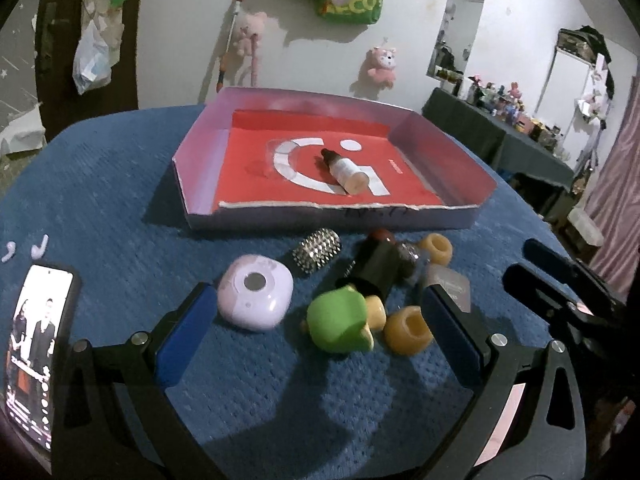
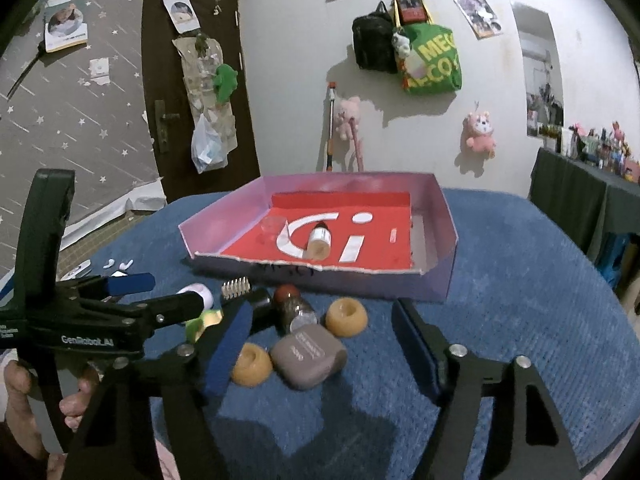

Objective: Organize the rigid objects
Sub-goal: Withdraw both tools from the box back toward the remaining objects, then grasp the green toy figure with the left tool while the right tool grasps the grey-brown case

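Observation:
A shallow red-floored box tray [image 1: 208, 184] [image 2: 440, 216] holds a small bottle [image 1: 345, 170] [image 2: 318, 240] lying on its side. In front of it on the blue cloth lie a lilac case [image 1: 254, 298], a green toy [image 1: 340, 324], a studded roller [image 1: 316, 252], a dark cylinder [image 1: 374, 270], two yellow rings [image 1: 408, 330] [image 2: 346, 317] and a grey case [image 2: 308, 354]. My left gripper [image 1: 316, 332] is open around the lilac case and green toy. My right gripper [image 2: 320, 344] is open around the grey case.
A phone [image 1: 32, 344] with a lit screen lies at the left of the cloth. Two white earbuds [image 1: 24, 246] lie near it. A door and plush toys are on the wall behind. A dark shelf [image 1: 500, 132] with figurines stands at the right.

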